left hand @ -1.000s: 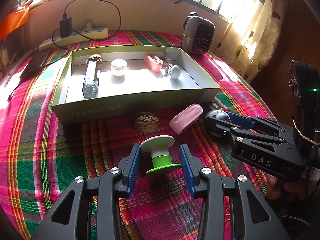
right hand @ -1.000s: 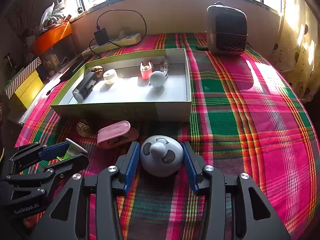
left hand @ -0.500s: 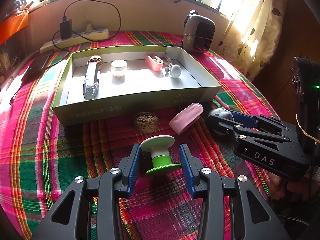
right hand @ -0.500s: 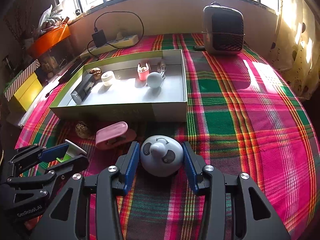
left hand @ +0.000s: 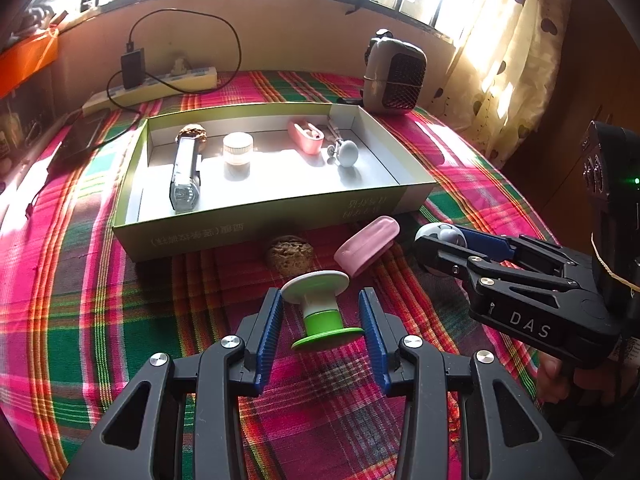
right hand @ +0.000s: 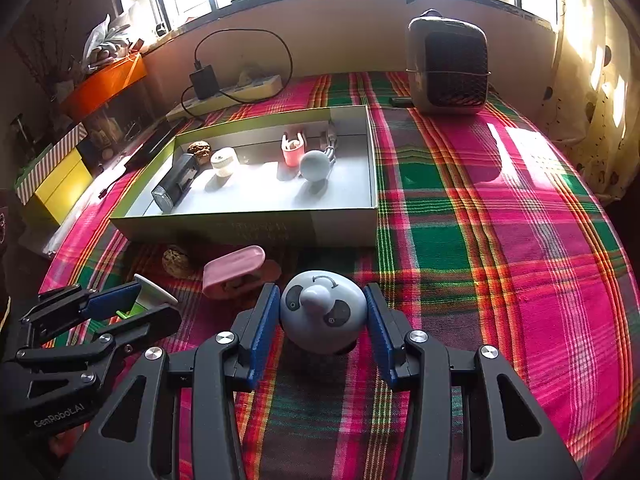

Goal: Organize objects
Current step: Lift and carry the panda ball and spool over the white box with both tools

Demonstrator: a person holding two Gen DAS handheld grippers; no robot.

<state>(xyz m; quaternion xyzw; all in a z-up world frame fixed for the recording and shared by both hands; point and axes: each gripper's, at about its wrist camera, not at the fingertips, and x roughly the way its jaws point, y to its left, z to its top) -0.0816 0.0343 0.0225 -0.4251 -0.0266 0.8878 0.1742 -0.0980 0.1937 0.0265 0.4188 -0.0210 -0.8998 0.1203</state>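
On the plaid cloth [left hand: 100, 320], the spool [left hand: 320, 312] stands tilted, white cap leaning boxward.

almost nothing differs from a second ago. in the right wrist view the green box [right hand: 248, 236] and the heater [right hand: 448, 68] at the far edge sit a touch lower in the picture than before. that is only a faint wobble of the view. no object has shifted on the plaid cloth [right hand: 500, 240].
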